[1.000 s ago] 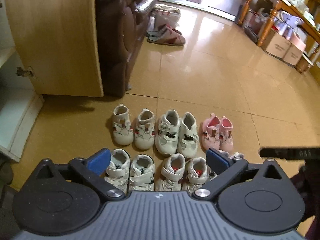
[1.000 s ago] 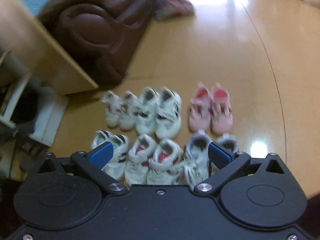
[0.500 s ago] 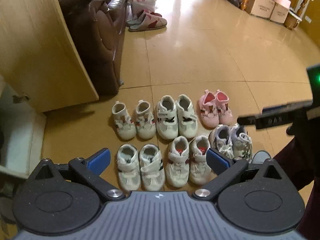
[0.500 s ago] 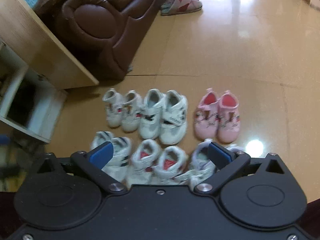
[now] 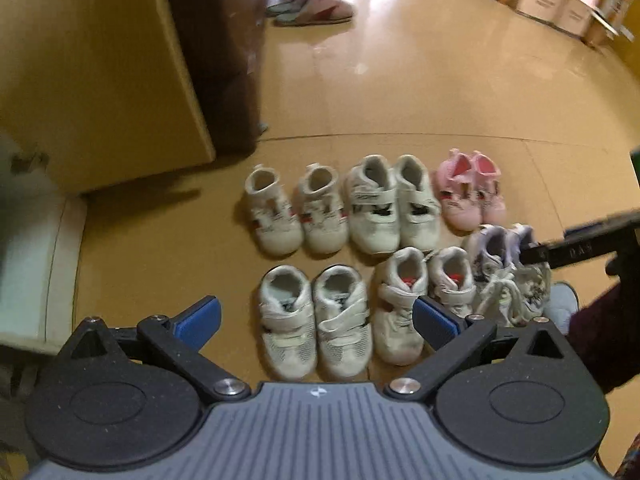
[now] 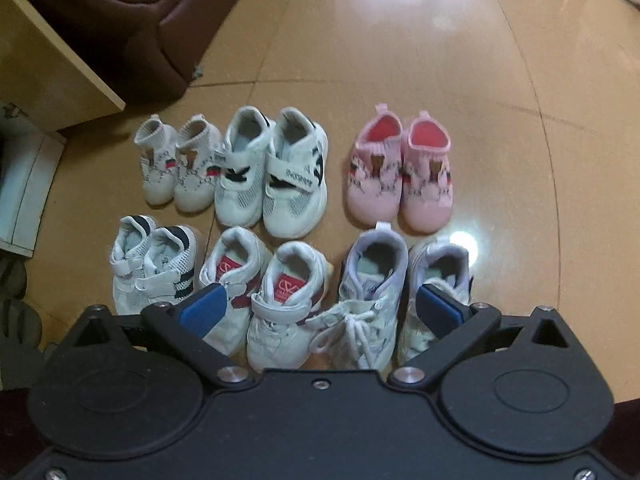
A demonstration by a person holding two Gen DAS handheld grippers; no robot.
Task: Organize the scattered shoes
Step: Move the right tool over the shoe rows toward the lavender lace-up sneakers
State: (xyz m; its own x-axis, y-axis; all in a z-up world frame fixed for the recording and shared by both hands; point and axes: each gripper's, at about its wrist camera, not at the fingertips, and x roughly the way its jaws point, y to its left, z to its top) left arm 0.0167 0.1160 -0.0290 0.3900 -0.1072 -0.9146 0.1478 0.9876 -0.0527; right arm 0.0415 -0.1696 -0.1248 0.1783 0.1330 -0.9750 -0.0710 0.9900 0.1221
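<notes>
Several pairs of small children's shoes stand in two rows on the tan floor. The back row holds a cream sock-top pair [image 6: 176, 164], a white strap pair [image 6: 272, 176] and a pink pair [image 6: 400, 172]. The front row holds a white mesh pair [image 6: 152, 268], a white and red pair [image 6: 264, 284] and a grey laced pair [image 6: 400, 288]. My left gripper [image 5: 316, 320] is open and empty above the front row. My right gripper [image 6: 320, 308] is open and empty above the front row; part of it shows at the right of the left wrist view [image 5: 580, 244].
A brown leather sofa [image 6: 132, 20] and a wooden cabinet panel [image 5: 100, 80] stand at the back left. A white shelf unit [image 6: 24, 184] is at the left. Slippers [image 5: 312, 8] lie far back. Cardboard boxes [image 5: 560, 4] sit at the far right.
Both grippers have moved over the shoe rows; the views have shifted closer and the shoes appear larger. The shoes have not moved. Both grippers stay open.
</notes>
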